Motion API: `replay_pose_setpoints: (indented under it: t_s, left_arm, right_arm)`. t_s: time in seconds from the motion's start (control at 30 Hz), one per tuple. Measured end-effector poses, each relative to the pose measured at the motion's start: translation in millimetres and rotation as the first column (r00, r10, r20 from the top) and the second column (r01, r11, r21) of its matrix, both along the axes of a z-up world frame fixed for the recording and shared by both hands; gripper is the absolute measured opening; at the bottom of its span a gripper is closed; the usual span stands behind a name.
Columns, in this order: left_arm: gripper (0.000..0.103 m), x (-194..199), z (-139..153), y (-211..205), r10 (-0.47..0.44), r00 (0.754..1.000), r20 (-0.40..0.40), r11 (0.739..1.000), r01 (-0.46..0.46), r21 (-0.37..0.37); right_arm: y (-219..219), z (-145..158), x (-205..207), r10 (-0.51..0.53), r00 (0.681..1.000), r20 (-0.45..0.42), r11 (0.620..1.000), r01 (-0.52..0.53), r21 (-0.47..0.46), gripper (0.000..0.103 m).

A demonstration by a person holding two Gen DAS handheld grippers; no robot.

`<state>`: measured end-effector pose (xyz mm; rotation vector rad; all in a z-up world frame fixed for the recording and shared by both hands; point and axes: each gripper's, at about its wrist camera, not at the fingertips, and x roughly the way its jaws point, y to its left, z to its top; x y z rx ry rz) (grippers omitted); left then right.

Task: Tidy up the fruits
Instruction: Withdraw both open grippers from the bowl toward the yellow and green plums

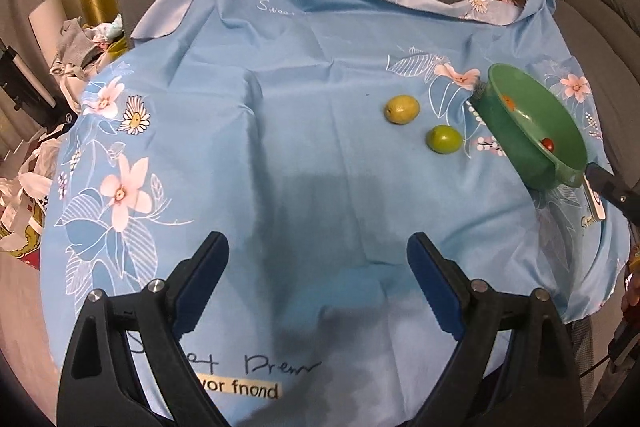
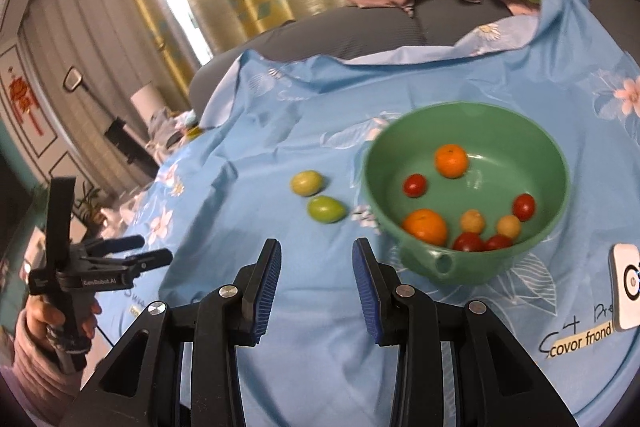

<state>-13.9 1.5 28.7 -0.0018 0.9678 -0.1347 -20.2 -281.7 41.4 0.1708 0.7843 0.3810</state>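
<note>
Left gripper (image 1: 318, 251): jaws spread wide, nothing between them, over bare blue floral cloth (image 1: 280, 131). Right gripper (image 2: 316, 263): jaws narrow yet apart, nothing held, poised just short of the fruit. Yellow-green fruit (image 2: 307, 183): egg-shaped, on the cloth left of the bowl, long axis roughly level across the right wrist view. Green fruit (image 2: 326, 209): just beside the first, nearer the gripper, narrow end towards the bowl. Green bowl (image 2: 552, 163): upright, spout facing the right gripper, holding two oranges (image 2: 451, 160), cherry tomatoes (image 2: 415, 185) and small yellow fruits (image 2: 472, 221)
</note>
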Motion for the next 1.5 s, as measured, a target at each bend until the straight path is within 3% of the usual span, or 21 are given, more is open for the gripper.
replay_pose_setpoints:
  t_s: [0.6,1.5]
  left_arm:
    - [0.094,-22,12,16,0.013,0.999,0.048,1.0,-0.012,-0.024]
    - [0.095,-1,1,19,-0.067,0.997,0.038,0.995,0.069,-0.067]
  right_arm:
    - [56,3,-5,0.117,0.993,-0.024,0.991,-0.118,-0.064,0.045]
    - [86,-18,18,0.092,0.99,-0.106,0.985,-0.106,-0.137,0.045]
